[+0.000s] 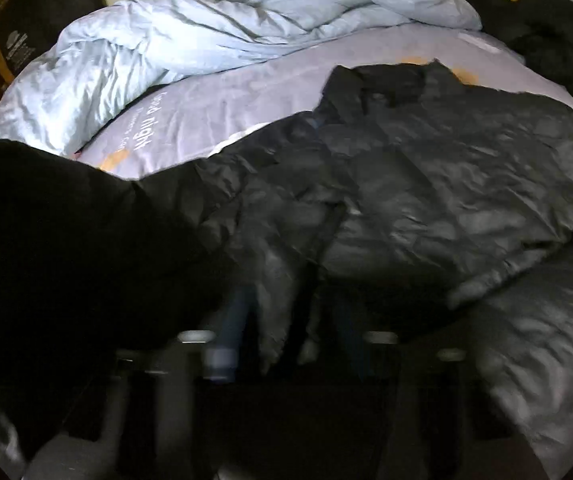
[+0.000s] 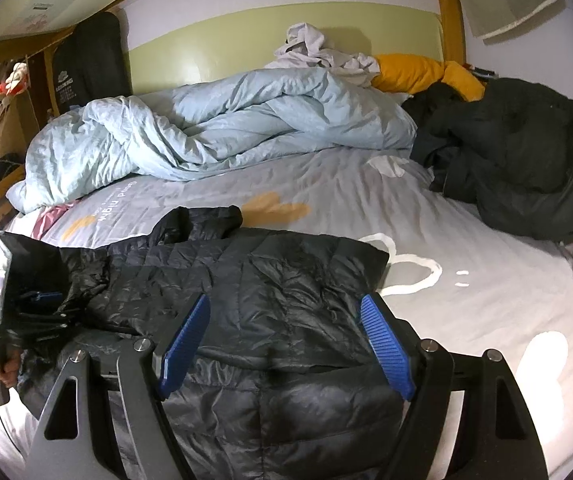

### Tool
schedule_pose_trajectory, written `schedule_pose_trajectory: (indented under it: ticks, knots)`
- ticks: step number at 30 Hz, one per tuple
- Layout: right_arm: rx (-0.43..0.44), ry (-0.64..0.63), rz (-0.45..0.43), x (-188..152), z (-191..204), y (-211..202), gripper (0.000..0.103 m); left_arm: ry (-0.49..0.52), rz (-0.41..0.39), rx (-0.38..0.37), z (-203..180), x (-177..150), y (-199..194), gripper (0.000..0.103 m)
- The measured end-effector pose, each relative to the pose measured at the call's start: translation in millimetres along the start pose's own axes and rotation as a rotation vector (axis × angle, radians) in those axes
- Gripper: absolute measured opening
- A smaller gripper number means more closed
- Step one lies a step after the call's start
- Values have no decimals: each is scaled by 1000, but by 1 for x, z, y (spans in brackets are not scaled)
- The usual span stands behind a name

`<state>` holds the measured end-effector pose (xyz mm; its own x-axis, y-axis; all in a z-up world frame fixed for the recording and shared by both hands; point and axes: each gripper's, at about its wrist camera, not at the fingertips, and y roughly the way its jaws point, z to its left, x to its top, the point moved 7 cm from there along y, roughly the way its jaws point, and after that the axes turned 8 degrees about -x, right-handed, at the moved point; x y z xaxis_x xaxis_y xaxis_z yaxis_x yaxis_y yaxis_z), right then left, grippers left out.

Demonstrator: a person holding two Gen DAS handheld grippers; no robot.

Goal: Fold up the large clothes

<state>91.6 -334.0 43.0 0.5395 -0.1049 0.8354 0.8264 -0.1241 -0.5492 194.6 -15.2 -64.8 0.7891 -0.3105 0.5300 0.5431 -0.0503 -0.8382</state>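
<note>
Black puffer jacket [image 2: 222, 280] lies spread on the grey bedsheet [image 2: 366, 200], partly under both tools. The left gripper [image 1: 282, 344] has its jaws pinched together on a fold of the jacket's left side, though blur hides the exact hold. The right gripper [image 2: 286, 344] hovers over the hem with its blue pads [image 2: 184, 344] wide apart, holding nothing. Folding looks barely begun: one side gathered, body still flat. The sheet's print reads "Good night", upside down; a dark bag's [image 2: 86, 64] white label is unreadable.

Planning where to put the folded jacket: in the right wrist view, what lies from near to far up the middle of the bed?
right gripper → black puffer jacket → grey bedsheet → light blue duvet → green headboard
</note>
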Motion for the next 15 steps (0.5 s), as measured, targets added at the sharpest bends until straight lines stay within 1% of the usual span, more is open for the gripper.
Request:
schedule_pose_trajectory:
  ticks: [1, 3, 5, 7, 9, 10, 13, 14, 15]
  knots:
    - [1, -2, 0, 0, 0, 0, 80, -16, -26, -32, 1, 2, -2, 2]
    - [6, -4, 1, 1, 1, -1, 80, -28, -130, -123, -6, 10, -23, 1]
    - [0, -14, -6, 2, 1, -2, 80, 35, -216, -173, -23, 14, -49, 1]
    - [-3, -17, -10, 3, 0, -2, 80, 118, -278, -225, -49, 15, -74, 1]
    - [18, -8, 1, 2, 1, -1, 80, 169, -301, -308, -76, 9, -92, 1]
    - [34, 0, 10, 1, 2, -1, 80, 182, -301, -332, -87, 5, -97, 1]
    - [95, 24, 44, -3, 7, 2, 80, 209, -277, -426, -121, -10, -104, 2]
    - [109, 25, 54, -5, 9, 3, 80, 224, -272, -437, -129, -14, -107, 3]
    - [125, 22, 68, -7, 11, 4, 80, 244, -287, -432, -137, -17, -111, 4]
